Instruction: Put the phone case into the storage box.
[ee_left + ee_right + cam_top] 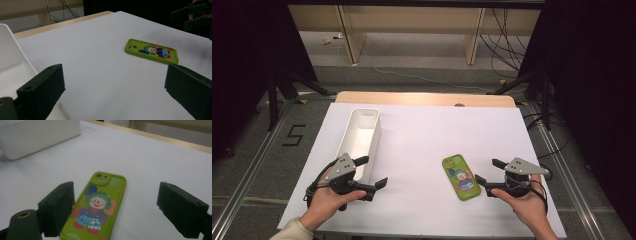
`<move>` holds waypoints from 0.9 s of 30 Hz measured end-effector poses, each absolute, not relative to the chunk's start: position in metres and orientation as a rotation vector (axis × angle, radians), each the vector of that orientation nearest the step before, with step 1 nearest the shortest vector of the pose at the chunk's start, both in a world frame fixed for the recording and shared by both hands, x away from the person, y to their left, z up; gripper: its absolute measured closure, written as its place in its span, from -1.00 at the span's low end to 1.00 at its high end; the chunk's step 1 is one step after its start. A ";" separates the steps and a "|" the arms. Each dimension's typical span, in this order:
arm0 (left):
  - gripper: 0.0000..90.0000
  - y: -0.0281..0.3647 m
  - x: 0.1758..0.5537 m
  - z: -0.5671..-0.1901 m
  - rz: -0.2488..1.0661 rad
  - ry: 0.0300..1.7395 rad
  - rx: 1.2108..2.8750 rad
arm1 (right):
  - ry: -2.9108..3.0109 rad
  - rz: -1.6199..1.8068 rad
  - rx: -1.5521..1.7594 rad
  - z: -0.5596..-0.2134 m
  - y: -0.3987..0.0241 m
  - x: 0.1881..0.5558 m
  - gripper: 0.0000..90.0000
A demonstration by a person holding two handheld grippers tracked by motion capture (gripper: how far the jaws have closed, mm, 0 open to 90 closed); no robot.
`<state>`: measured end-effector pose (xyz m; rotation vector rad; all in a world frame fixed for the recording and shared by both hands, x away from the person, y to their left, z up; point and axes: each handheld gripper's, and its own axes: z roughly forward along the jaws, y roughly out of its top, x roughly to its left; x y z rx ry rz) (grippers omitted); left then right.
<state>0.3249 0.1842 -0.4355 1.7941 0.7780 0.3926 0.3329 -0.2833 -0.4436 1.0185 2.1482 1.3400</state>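
Right gripper view: I am holding the right gripper point(117, 210) with jaws spread wide and nothing between the pads; the phone point(98, 206) is lying face down on the sheet point(150, 165), partly under the near jaw rather than centred in the gap. I am judging the main risk here: closing from this offset could catch one long edge only, so the phone would pivot or skid on the smooth sheet. Because it is lying flat, the pads could also ride over its rim and slip off. High view: I am keeping the left gripper point(374, 172) released and empty beside the bin point(373, 117), well apart from the phone. Swinging it could knock the bin.
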 end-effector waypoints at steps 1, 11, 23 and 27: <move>-0.95 0.184 0.325 -0.435 0.393 0.778 1.794 | 2.148 1.340 1.019 -0.444 -0.283 0.333 -0.65; -0.95 0.185 0.324 -0.435 0.399 0.771 1.796 | 2.154 1.326 1.020 -0.443 -0.282 0.332 -0.61; -0.95 0.185 0.324 -0.435 0.400 0.776 1.796 | 2.185 1.295 1.048 -0.446 -0.280 0.333 -0.33; -0.94 0.185 0.323 -0.435 0.401 0.770 1.795 | 2.192 1.276 1.078 -0.447 -0.279 0.333 -0.44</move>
